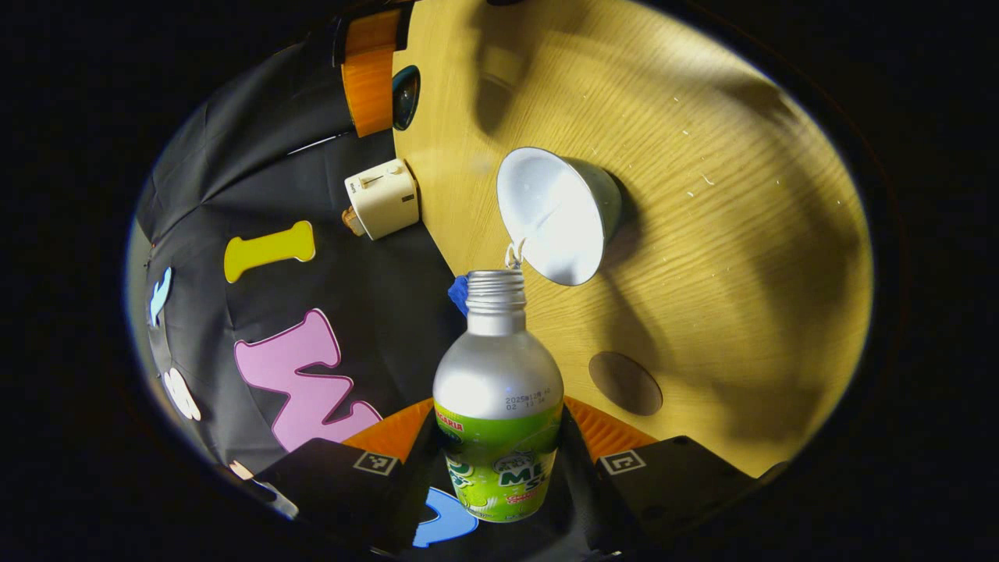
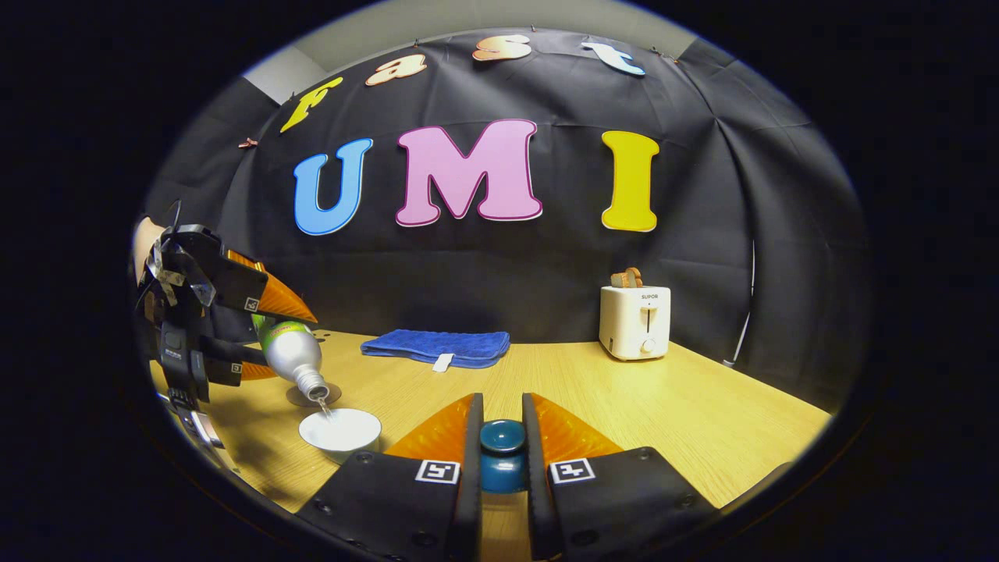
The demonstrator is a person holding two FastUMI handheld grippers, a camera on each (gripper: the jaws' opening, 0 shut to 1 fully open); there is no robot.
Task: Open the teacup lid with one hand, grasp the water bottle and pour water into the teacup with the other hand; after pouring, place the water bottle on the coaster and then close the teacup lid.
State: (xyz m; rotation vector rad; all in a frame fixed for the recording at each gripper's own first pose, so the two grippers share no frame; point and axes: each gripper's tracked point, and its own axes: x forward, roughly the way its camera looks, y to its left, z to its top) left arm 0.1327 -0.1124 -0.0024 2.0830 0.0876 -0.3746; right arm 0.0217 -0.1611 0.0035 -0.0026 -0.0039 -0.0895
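- pouring underway: left gripper point(image 1: 499, 468) clamped on the water bottle point(image 1: 499, 406), both fingers pressing the labelled lower body at bottom centre of the left gripper view.
- bottle's long axis running straight up the frame from the fingers, open threaded mouth leading, pointing at the near rim of the teacup point(image 1: 558, 215) just above and right of centre.
- mouth sitting right at the cup's lip, a thin thread of water visible between neck and rim.
- same thing from the right gripper view, lower left of frame: left gripper point(image 2: 261, 332) up high, water bottle point(image 2: 293, 351) tipped neck-down to the right, stream dropping into the teacup point(image 2: 340, 429) on the table point(image 2: 702, 414).
- cup open, white inside, level too hard to judge.
- right gripper point(image 2: 502, 460) closed narrow on the teacup lid point(image 2: 502, 445), knob pinched between both fingers at bottom centre, held off to the side, well apart from the cup.
- coaster point(image 1: 626, 382), dark round disc, lying lower right of the bottle in the left gripper view, near the fingers, nothing on it.
- next move turning on that: bottle to be righted, then swung down and right in frame onto the disc, base first; coaster closer to the left gripper than to the right.
- risk: dribble off the neck on the way up.
- blue cloth point(image 2: 437, 347) and toaster point(image 2: 635, 321) at the back, out of play.
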